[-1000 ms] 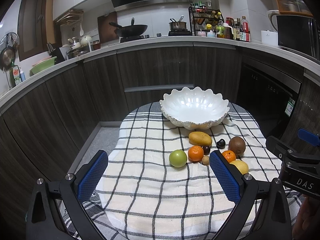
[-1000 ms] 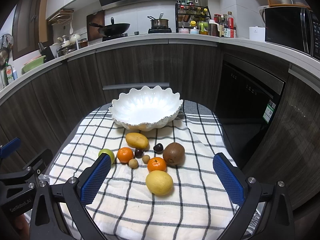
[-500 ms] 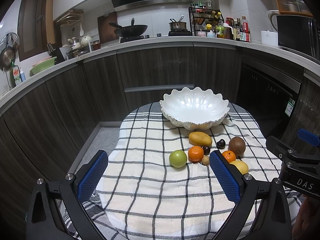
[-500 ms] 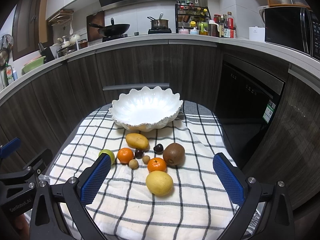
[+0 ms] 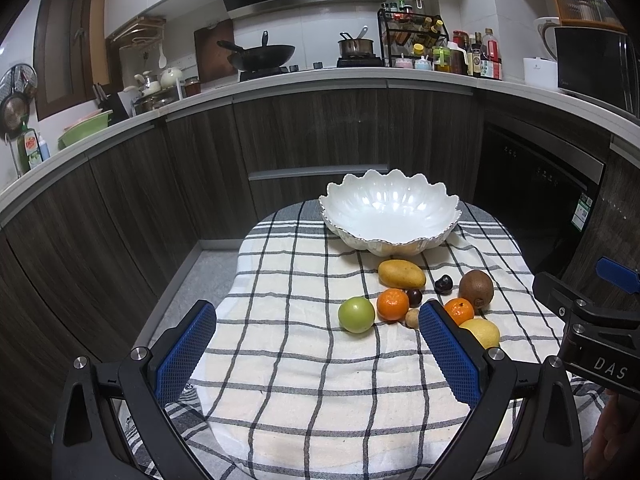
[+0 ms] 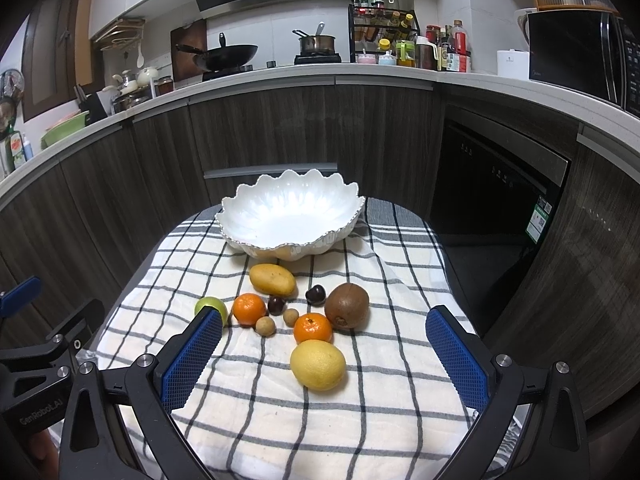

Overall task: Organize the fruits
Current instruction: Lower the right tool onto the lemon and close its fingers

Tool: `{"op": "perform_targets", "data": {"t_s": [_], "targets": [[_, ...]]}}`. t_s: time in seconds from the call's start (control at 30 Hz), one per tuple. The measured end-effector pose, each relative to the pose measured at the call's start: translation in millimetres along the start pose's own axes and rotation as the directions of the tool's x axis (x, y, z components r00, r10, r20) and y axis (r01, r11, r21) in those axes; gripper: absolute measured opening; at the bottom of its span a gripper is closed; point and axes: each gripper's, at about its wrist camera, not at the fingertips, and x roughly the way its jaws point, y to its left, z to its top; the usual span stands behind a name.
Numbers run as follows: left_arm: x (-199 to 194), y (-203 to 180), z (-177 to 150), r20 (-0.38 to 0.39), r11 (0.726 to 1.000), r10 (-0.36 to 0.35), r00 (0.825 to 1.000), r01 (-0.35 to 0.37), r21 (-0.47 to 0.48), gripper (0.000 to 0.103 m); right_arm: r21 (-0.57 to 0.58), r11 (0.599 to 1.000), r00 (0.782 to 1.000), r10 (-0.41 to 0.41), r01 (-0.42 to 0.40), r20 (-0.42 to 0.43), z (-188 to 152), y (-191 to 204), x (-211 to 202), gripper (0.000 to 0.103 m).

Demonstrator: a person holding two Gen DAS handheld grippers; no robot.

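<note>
While both tools hang wide apart over the near edge of the checked cloth (image 6: 400,420), nothing has been sorted yet: the white scalloped bowl (image 6: 256,224) at the upper middle of the right wrist frame holds no fruit, and every piece lies on the cloth-covered surface just below it.

Reading that frame from left to right, the left tool (image 5: 316,354) shows only as a black body at the lower left edge; in its own view its blue pads stand spread, with nothing between them. Next comes the green apple (image 6: 209,306), half hidden behind the right tool's left pad. Beside it sits an orange tangerine (image 6: 249,309), then a small tan longan (image 6: 265,326) and a dark cherry (image 6: 276,305), with the yellow mango (image 6: 272,279) above them, nearest the bowl. Around the middle lie a second longan (image 6: 291,317), a second cherry (image 6: 315,294), a second tangerine (image 6: 313,328) and, lowest in the frame, the lemon (image 6: 317,365). The brown kiwi (image 6: 346,305) closes the cluster on the right, touching or nearly touching the tangerine.

The right tool (image 6: 324,354) is likewise spread and empty, its pads framing the lemon from well back.

By my judgement the task is at its very start: all ten pieces remain to be moved, presumably into the bowl, and the lemon looks the readiest first pick for the right tool.
</note>
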Motion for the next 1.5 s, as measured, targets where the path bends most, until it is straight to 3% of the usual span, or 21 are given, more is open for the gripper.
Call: {"op": "perform_targets", "data": {"t_s": [0.5, 0.9, 1.13, 1.5], "targets": [[32, -1, -4, -0.056, 1.0, -0.001, 0.998, 0.001, 0.0, 0.103, 0.014, 1.0, 0.998, -0.021, 0.022, -0.06, -4, -2, 31, 0.103], [83, -3, -9, -0.128, 1.0, 0.01, 0.992, -0.009, 0.014, 0.103, 0.034, 0.998, 0.985, -0.038, 0.045, -0.169, -17, -3, 88, 0.103], [110, -5, -16, -0.168, 1.0, -0.002, 0.986, 0.003, 0.005, 0.103, 0.027, 0.998, 0.969, -0.053, 0.061, -0.242, -28, 0, 120, 0.102], [137, -6, -26, -0.215, 1.0, -0.011, 0.976, 0.011, -0.004, 0.103, 0.042, 0.997, 0.927, -0.045, 0.065, -0.373, -49, -1, 167, 0.085]]}}
